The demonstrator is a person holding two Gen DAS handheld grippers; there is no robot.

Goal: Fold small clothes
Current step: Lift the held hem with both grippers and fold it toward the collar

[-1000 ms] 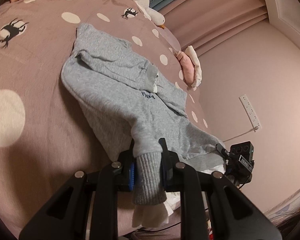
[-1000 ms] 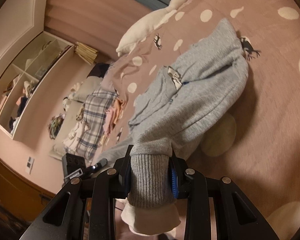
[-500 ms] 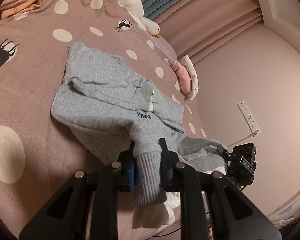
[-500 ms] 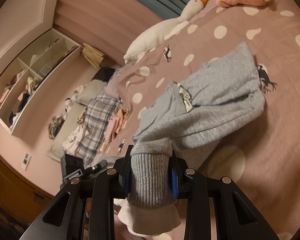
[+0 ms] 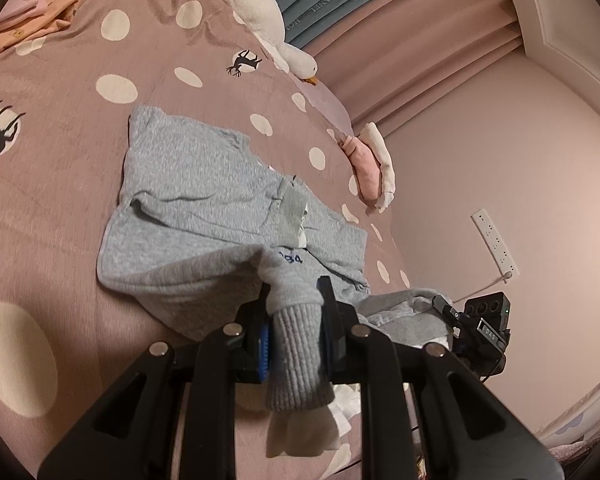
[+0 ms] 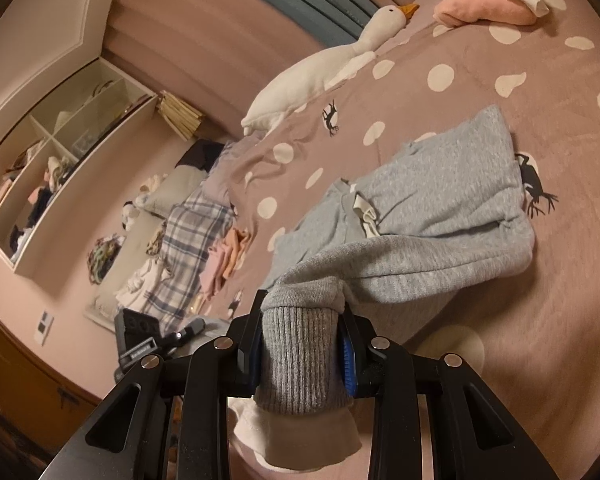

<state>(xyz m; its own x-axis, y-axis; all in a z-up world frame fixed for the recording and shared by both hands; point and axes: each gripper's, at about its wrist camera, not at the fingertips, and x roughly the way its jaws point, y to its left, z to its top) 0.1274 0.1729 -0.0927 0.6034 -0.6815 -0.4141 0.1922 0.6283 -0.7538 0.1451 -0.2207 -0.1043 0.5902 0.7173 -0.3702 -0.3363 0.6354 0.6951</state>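
While both jaws clamp ribbed cuffs, grey sweatshirt [image 5: 204, 184] drapes bedspread [image 5: 60, 60].

Pulled back and lifted a little since a second ago: left gripper [image 5: 294, 304] and right gripper [image 6: 302, 320], each drawing a ribbed cuff of the grey sweatshirt [image 5: 204, 208] along. Now farther off and smaller in both views, with more of the spotted bedspread [image 5: 60, 184] showing beyond it. Folded further over itself, the near edge raised off the bed and the blue lettering [image 5: 290, 258] carried close up to the left gripper. Goose plush [image 6: 320, 68] and pink cushion [image 6: 480, 10] now fully in the right view.
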